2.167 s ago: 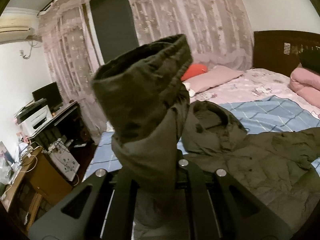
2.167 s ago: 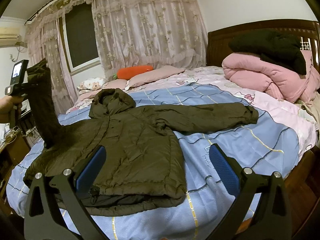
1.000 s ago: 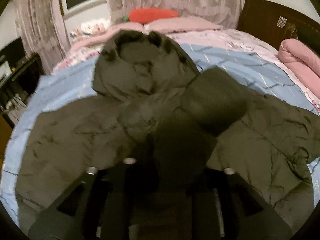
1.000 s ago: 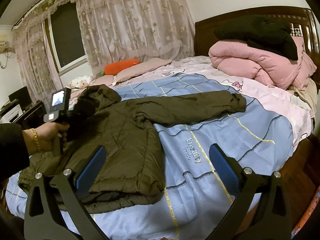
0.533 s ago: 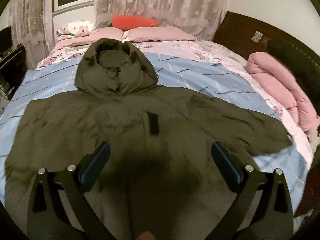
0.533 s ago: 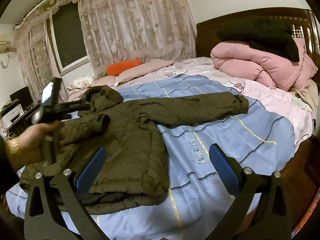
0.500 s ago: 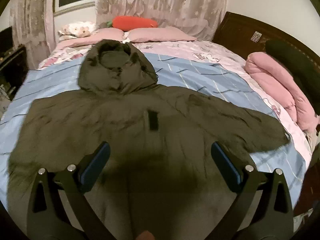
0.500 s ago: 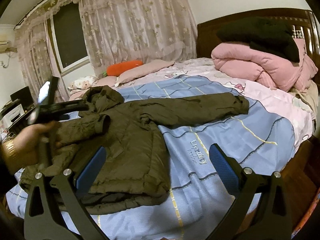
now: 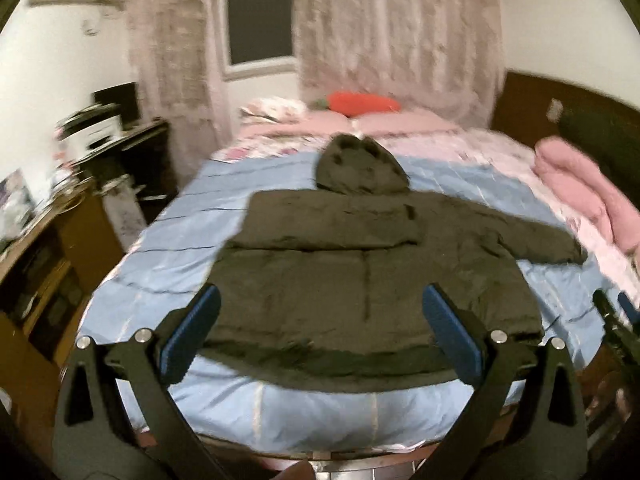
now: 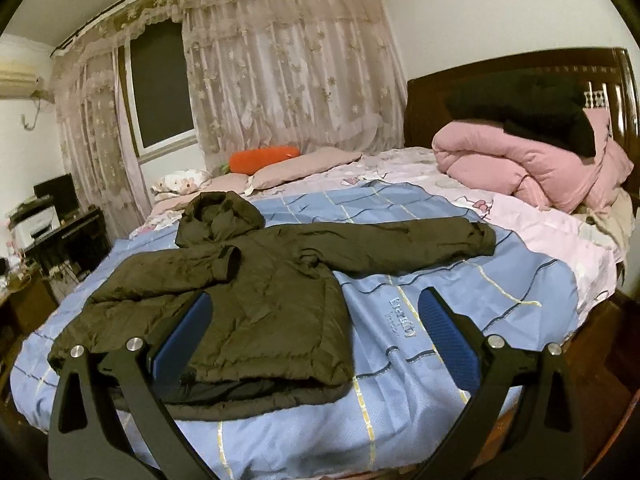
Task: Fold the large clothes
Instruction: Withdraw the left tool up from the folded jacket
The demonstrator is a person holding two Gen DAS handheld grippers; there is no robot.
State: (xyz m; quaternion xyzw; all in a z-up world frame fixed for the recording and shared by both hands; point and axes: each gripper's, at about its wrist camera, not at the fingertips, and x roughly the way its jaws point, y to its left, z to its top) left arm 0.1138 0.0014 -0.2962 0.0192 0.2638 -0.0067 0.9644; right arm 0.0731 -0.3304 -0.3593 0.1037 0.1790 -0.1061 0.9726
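A dark olive hooded jacket (image 9: 360, 272) lies flat on the blue bedspread (image 9: 168, 248), hood toward the pillows. Its left sleeve (image 9: 332, 222) is folded across the chest; its right sleeve (image 10: 400, 244) stretches out toward the headboard side. My left gripper (image 9: 320, 332) is open and empty, held back from the jacket's hem. My right gripper (image 10: 316, 332) is open and empty, near the jacket's lower right corner (image 10: 328, 376). The jacket also shows in the right wrist view (image 10: 240, 300). The left view is blurred by motion.
A pink quilt (image 10: 532, 168) with a black garment (image 10: 532, 112) sits by the wooden headboard (image 10: 440, 88). Pink pillows (image 10: 304, 166) and an orange cushion (image 10: 264, 158) lie at the far side. A desk with a printer (image 10: 36, 220) stands left of the bed.
My left gripper let go of the left sleeve, which now lies folded across the chest, and pulled back from the bed. The right gripper has barely moved.
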